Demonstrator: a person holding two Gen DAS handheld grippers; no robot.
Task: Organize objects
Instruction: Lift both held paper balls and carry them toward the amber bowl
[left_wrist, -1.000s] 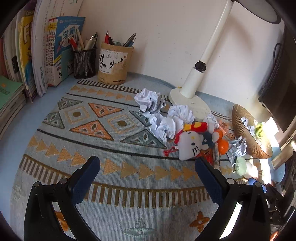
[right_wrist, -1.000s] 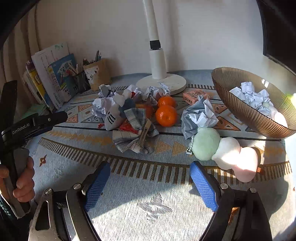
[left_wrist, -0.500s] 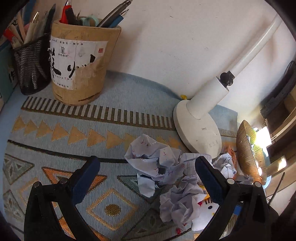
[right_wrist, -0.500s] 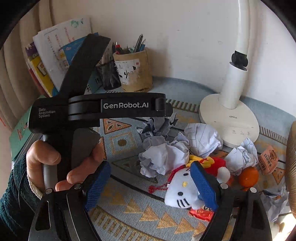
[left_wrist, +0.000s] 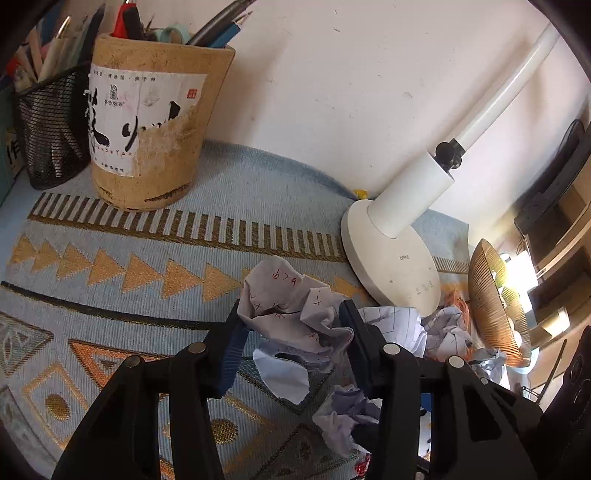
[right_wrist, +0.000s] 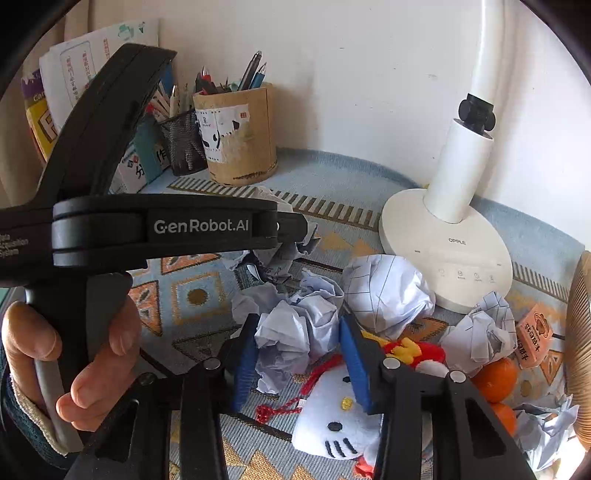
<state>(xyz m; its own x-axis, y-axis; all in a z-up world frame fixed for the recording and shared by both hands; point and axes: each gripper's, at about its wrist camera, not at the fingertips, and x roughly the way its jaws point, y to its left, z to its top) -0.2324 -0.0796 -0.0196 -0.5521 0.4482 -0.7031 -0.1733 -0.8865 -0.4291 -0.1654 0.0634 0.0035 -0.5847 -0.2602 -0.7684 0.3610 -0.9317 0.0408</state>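
Observation:
My left gripper (left_wrist: 291, 332) is shut on a crumpled paper ball (left_wrist: 291, 306) with red marks, low over the patterned mat (left_wrist: 147, 273). My right gripper (right_wrist: 299, 339) is shut on another crumpled paper ball (right_wrist: 295, 328) just above a Hello Kitty plush (right_wrist: 332, 417). More paper balls (right_wrist: 388, 291) lie around it. The left gripper's body (right_wrist: 147, 229) and the hand holding it fill the left of the right wrist view.
A white lamp base (right_wrist: 447, 254) stands behind the pile. A brown pen holder (left_wrist: 147, 125) and a black mesh pen cup (left_wrist: 48, 122) stand at the back left by books (right_wrist: 74, 74). A brown ribbed bowl (left_wrist: 491, 302), oranges (right_wrist: 495, 376) and a small carton (right_wrist: 532, 339) are at the right.
Both grippers have closed from wide open onto paper balls. The left one moved a little nearer to its ball; the right one came down closer over the pile.

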